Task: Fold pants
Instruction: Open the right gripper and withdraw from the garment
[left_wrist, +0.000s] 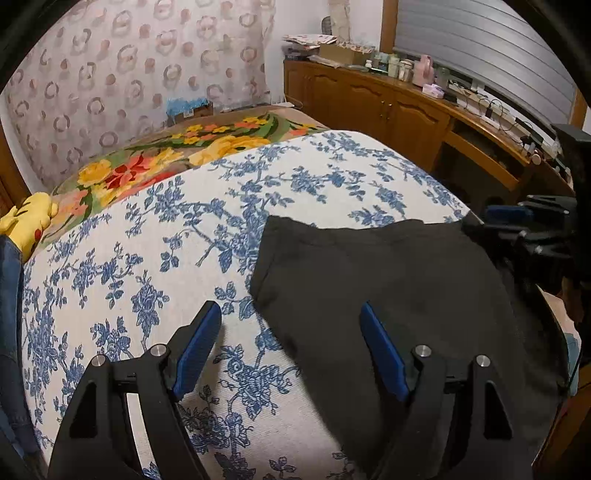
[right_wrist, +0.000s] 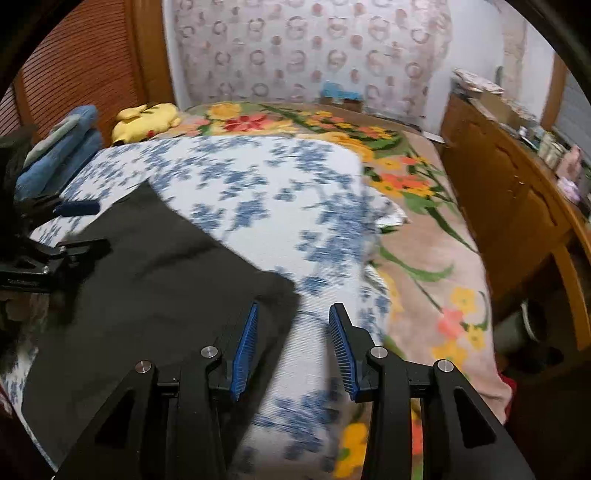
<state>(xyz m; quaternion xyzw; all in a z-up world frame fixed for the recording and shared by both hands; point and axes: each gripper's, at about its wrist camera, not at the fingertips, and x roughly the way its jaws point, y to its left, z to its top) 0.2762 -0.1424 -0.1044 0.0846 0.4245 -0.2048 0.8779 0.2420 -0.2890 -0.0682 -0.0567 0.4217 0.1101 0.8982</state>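
Note:
The black pants (left_wrist: 388, 288) lie folded flat on the white and blue floral bedcover (left_wrist: 147, 258). My left gripper (left_wrist: 290, 314) is open and empty, its right finger over the pants' left edge, its left finger over the bedcover. The right gripper (left_wrist: 517, 221) shows at the pants' far right corner. In the right wrist view the pants (right_wrist: 147, 277) lie to the left. My right gripper (right_wrist: 293, 314) is open and empty above their right corner, over the bedcover (right_wrist: 277, 192). The left gripper (right_wrist: 66, 229) shows at the left edge there.
A colourful flowered blanket (right_wrist: 424, 240) covers the bed beyond the bedcover. A yellow plush toy (right_wrist: 147, 118) and blue folded cloth (right_wrist: 59, 155) lie by the headboard. A wooden sideboard (left_wrist: 388, 99) with bottles and clutter runs along the right wall.

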